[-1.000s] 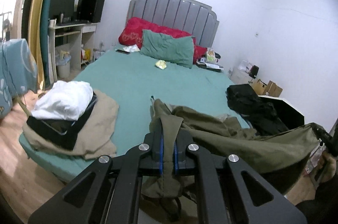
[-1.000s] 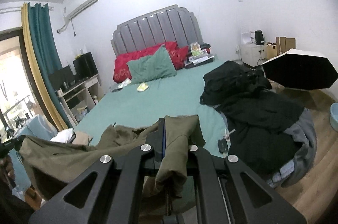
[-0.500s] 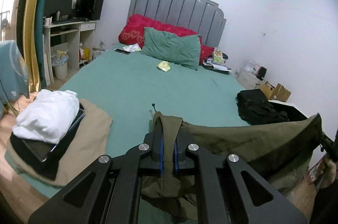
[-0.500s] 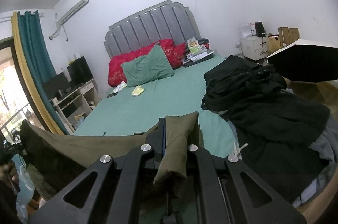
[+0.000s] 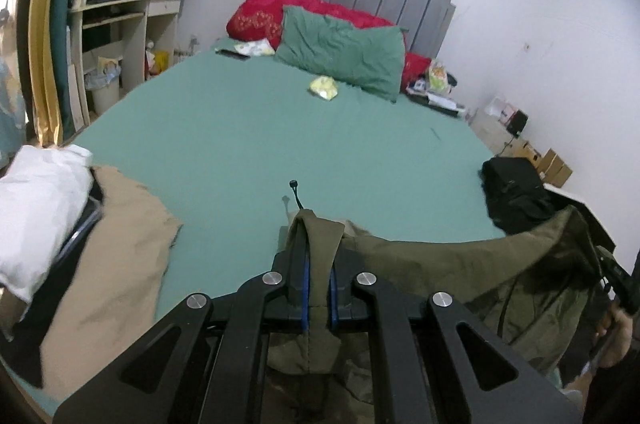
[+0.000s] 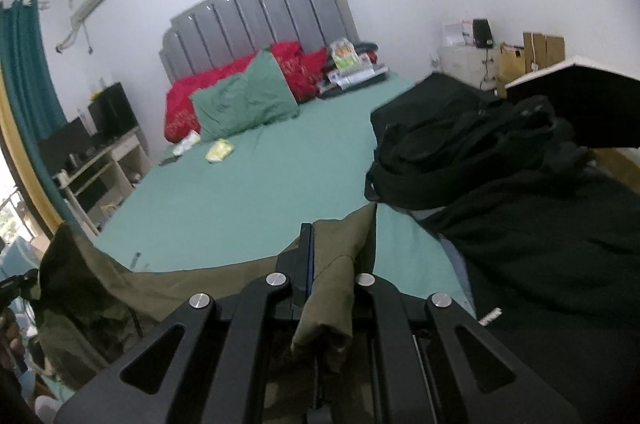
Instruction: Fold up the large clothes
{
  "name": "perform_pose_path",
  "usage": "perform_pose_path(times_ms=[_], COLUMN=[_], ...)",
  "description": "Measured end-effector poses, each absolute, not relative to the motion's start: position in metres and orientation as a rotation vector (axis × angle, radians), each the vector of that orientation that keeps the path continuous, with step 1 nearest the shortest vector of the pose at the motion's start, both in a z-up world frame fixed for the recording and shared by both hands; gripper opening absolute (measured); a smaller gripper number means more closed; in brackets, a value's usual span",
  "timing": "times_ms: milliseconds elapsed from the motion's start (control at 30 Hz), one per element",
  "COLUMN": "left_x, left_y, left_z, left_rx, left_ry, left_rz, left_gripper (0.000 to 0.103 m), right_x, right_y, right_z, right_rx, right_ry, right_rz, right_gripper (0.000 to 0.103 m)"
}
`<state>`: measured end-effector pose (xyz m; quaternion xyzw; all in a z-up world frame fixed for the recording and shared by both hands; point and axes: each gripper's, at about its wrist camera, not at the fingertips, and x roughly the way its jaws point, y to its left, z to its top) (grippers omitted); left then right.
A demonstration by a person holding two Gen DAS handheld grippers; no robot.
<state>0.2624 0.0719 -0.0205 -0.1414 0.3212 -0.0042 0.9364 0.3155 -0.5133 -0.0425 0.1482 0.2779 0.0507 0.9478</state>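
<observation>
- Leftmost, a stack (image 5: 60,224) of white, black and tan clothes sits on the near left corner of the bed (image 5: 240,143). A swinging garment edge could well drag across it and knock it loose.
- Next, the left gripper (image 5: 318,288) has its fingers clamped on one corner of the olive garment (image 5: 460,264). A black cord (image 5: 296,193) sticks up just past the pinched fold. That cord may catch on the sheet as the cloth comes down.
- Between the two grippers the garment hangs taut over the foot of the bed, its lower part drooping below the mattress edge, out of view. If tension drops on one side, it would likely land creased or skewed, spoiling the fold.
- Further right, the right gripper (image 6: 320,272) is also clamped on a fold of the garment's other corner. The fold bulges out past the fingers, so a hard tug might pull it free.
- Rightmost, a pile of black clothes (image 6: 520,203) lies on the bed just beside that corner. The garment could settle on top of it instead of on bare sheet.
- Compared with a second ago, the garment was slack and rumpled on the bed; now it is lifted and stretched straight. Both cameras sit lower and further forward, with the pillows (image 5: 340,51) looming larger. The grips look unchanged.
</observation>
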Motion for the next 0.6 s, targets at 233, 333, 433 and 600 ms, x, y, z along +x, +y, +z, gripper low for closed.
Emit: perform_pose_path(times_ms=[233,333,433,600], left_x=[0.324,0.346,0.347,0.322], left_y=[0.07,0.074,0.081,0.087], left_z=[-0.073,-0.103,-0.119,-0.114], left_rx=[-0.289,-0.305,-0.345,-0.412], left_ry=[0.774,0.852,0.875,0.849], left_rz=[0.042,0.059,0.08,0.098], left_gripper=[0.009,0.015,0.045,0.058], right_x=[0.371,0.385,0.397,0.386], right_y=[-0.508,-0.506,-0.501,-0.503], right_z=[-0.102,-0.124,-0.14,-0.123], right_rx=[0.315,0.302,0.253,0.193], right_ry=[0.696,0.751,0.841,0.779], right_rz=[0.055,0.045,0.061,0.048], right_gripper=[0.006,0.008,0.01,0.054])
